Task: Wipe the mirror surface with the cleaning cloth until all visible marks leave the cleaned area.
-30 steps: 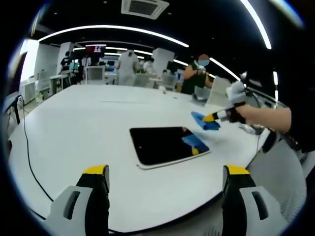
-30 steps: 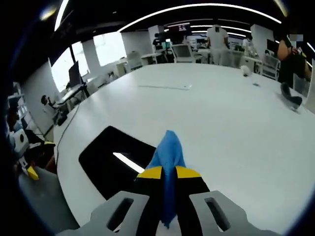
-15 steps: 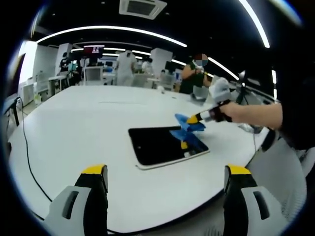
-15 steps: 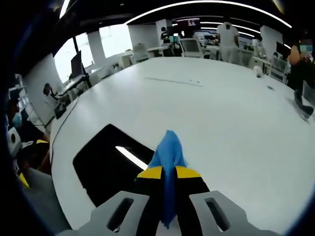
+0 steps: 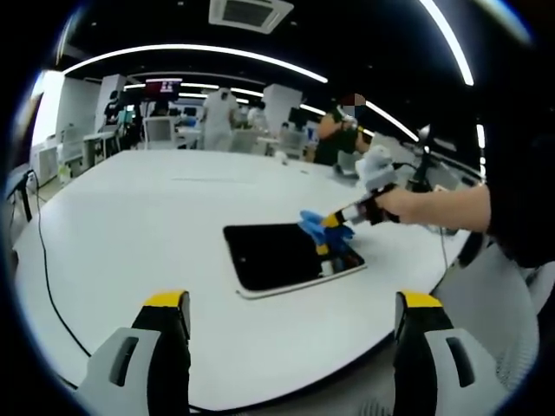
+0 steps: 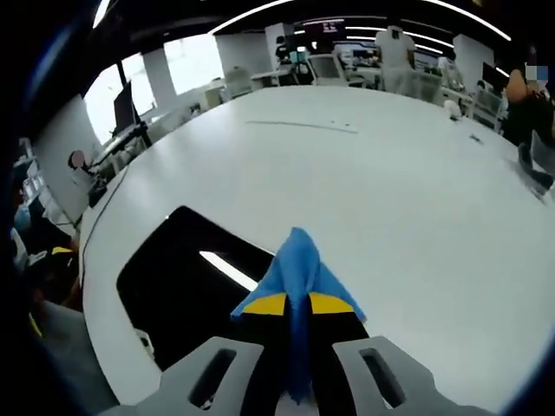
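Right tool (image 6: 297, 303) is pinching the blue cleaning cloth (image 6: 297, 264) over the dark rectangular mirror (image 5: 282, 254), seemingly touching; a thin grip may slip.

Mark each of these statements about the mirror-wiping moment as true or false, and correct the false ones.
1. The right gripper is shut on the blue cleaning cloth. True.
2. The left gripper holds a second cloth. False: its jaws stand apart with nothing between them.
3. The mirror lies flat on the white table. True.
4. The cloth is at the mirror's edge nearest the left gripper. False: in the left gripper view it sits at the far right corner.
5. The mirror stands upright against a wall. False: it lies flat on the table.
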Available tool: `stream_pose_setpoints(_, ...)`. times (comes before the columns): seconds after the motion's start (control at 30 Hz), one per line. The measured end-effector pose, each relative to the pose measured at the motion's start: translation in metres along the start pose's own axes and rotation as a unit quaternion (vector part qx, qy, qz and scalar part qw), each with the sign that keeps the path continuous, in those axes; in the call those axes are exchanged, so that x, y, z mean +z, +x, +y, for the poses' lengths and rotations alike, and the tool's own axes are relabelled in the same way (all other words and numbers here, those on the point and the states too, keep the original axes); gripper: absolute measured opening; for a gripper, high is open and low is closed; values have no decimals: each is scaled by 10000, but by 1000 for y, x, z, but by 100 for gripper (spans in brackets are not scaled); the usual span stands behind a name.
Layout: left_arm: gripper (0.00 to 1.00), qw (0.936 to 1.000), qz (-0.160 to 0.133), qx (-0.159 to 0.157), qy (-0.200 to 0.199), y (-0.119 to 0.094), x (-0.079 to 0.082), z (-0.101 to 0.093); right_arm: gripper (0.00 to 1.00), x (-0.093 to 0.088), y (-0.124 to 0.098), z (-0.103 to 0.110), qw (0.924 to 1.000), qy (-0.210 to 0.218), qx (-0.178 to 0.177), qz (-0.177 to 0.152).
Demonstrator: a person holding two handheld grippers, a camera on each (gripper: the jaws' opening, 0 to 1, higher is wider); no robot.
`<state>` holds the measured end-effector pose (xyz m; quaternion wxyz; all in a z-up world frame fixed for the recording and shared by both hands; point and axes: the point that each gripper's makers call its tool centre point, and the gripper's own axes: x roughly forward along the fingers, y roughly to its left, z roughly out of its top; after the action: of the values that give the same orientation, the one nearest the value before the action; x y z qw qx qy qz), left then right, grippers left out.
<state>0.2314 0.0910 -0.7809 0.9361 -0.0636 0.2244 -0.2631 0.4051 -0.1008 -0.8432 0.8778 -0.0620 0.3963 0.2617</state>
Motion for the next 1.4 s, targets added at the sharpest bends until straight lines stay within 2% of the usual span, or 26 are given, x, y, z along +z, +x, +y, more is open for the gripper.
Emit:
stream_pose_setpoints(0.2,99,10000,-11,-5,-4,0,0,0,2,1,1,0,10000,-8,-32,19)
stream_pose_setpoints(0.5,98,10000,-36,-22,-28,-1,0,-1,2,6,9,11,9999,-121,-1,103)
stream_pose_setpoints(1.4,98,10000,-47,-26,-71,0,0,0,2,27,37,68,9984,-449,330,134)
